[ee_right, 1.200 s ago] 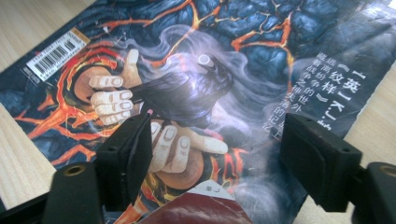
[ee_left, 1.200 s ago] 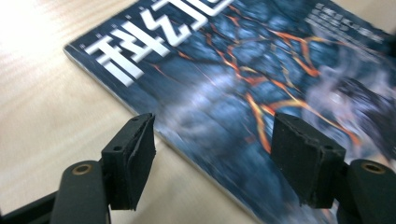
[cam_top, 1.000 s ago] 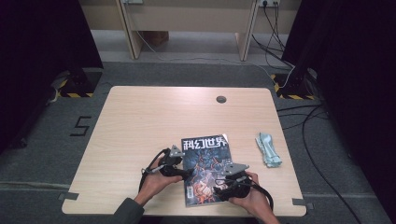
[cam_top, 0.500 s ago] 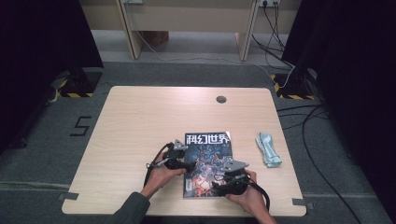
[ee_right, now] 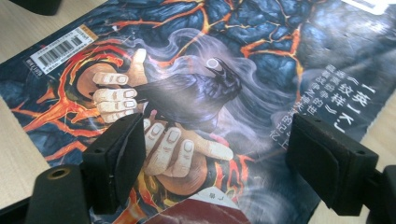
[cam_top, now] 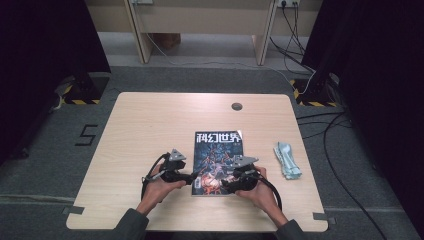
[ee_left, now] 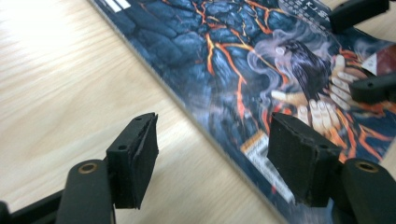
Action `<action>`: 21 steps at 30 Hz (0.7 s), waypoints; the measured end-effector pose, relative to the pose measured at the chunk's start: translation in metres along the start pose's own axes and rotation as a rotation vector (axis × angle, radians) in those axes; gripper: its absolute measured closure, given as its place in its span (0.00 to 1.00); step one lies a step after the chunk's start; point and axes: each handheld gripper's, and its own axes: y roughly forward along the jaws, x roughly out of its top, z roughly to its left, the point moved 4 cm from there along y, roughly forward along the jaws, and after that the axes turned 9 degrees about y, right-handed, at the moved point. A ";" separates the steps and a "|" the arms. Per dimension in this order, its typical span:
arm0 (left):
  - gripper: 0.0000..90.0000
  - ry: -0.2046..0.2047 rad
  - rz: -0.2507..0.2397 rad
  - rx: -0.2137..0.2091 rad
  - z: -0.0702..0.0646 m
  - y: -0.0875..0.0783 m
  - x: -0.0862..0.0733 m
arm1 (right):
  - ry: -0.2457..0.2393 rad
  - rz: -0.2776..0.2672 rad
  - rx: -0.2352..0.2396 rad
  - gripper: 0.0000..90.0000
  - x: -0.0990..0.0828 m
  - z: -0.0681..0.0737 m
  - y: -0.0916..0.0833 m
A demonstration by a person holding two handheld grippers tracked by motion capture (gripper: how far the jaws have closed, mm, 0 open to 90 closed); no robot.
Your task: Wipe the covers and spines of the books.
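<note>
Magazine (cam_top: 218, 161) lies flat on the table (cam_top: 145, 125), near its front edge (cover up, a black bird among lava cracks). Left gripper (cam_top: 194, 177) straddles its left edge, jaws apart; right gripper (cam_top: 224, 184) hovers over the cover, jaws apart, gripping nothing.

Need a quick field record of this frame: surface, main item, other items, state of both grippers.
surface: wooden table
main item: magazine, lying flat and closed, cover up
left gripper: open, jaws straddling the magazine's edge
right gripper: open, above the cover, nothing between its pads
other items: pale folded cloth right of the magazine, apart from it
</note>
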 end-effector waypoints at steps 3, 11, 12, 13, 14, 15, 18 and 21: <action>0.36 -0.001 0.003 0.000 0.001 -0.002 -0.004 | -0.009 0.000 0.007 0.23 0.003 -0.002 0.003; 0.36 0.009 0.009 -0.010 -0.004 -0.007 -0.011 | -0.016 -0.008 0.017 0.22 0.006 -0.003 0.006; 0.36 0.012 0.007 -0.012 -0.005 -0.007 -0.012 | -0.017 -0.007 0.017 0.23 0.006 -0.003 0.006; 0.36 0.010 0.005 -0.012 -0.006 -0.008 -0.012 | -0.014 -0.007 0.018 0.23 0.007 -0.003 0.006; 0.36 0.012 0.005 -0.013 -0.007 -0.008 -0.012 | -0.015 -0.003 0.019 0.24 0.007 -0.003 0.005; 0.36 0.016 0.005 -0.015 -0.008 -0.010 -0.013 | -0.008 -0.003 0.023 0.27 0.007 -0.005 0.004; 0.36 0.015 0.001 -0.016 -0.009 -0.011 -0.014 | 0.029 -0.012 0.037 0.29 0.009 -0.008 0.002; 0.35 0.021 0.000 -0.017 -0.010 -0.014 -0.015 | 0.058 -0.041 0.029 0.29 0.011 -0.013 -0.003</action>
